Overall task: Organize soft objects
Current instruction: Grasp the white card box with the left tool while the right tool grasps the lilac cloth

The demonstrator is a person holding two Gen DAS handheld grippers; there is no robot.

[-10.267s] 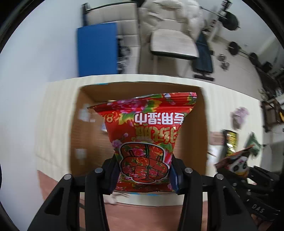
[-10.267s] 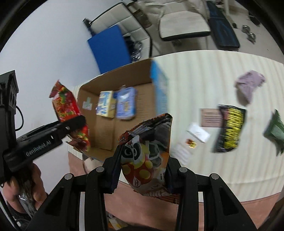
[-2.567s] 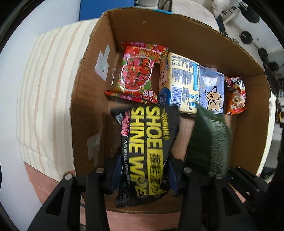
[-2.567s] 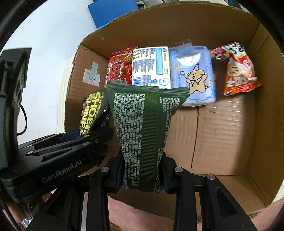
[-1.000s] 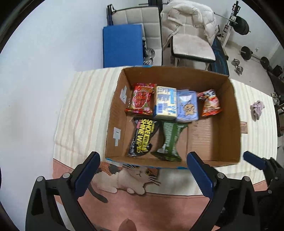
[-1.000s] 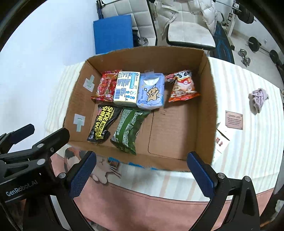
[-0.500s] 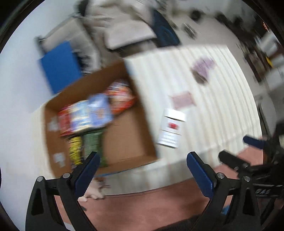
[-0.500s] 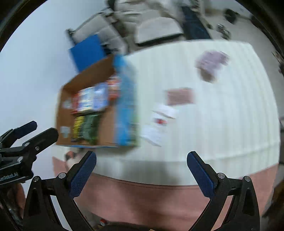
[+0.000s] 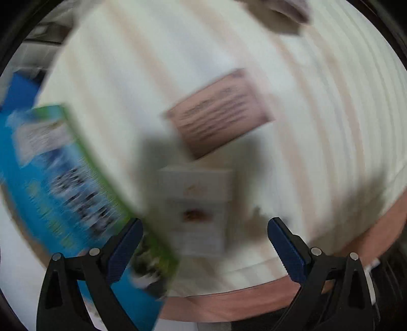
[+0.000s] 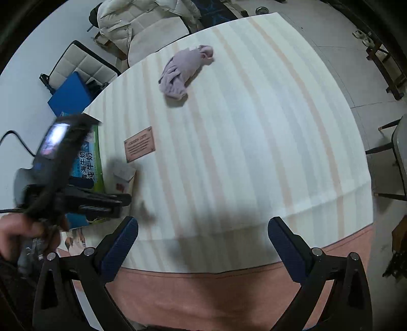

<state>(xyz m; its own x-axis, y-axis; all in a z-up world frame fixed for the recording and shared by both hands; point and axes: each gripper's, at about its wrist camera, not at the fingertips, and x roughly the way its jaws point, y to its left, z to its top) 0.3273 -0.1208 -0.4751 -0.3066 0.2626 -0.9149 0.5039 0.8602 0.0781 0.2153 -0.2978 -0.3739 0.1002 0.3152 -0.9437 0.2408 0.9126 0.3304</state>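
Observation:
A crumpled lilac cloth [image 10: 185, 71] lies on the striped tablecloth [image 10: 254, 132] at the far side; its blurred edge shows at the top of the left wrist view [image 9: 285, 10]. The cardboard box's blue and green outer wall [image 9: 63, 178] stands at the left, also in the right wrist view [image 10: 89, 163]. My left gripper [image 9: 204, 239] is open and empty, low over a white paper packet [image 9: 198, 208] beside the box. My right gripper [image 10: 203, 239] is open and empty above the table's near edge. The left gripper's body [image 10: 66, 178] shows at the right view's left.
A brown card [image 10: 139, 144] lies on the cloth beside the box, also in the left wrist view [image 9: 218, 112]. A chair with a white jacket [image 10: 142, 23] and a blue board [image 10: 71, 94] stand behind the table. Another chair [image 10: 396, 152] is at the right.
Both grippers have swung right, away from the box's inside. The left one has dropped close over the white packet and brown card. The packets inside the box are out of view.

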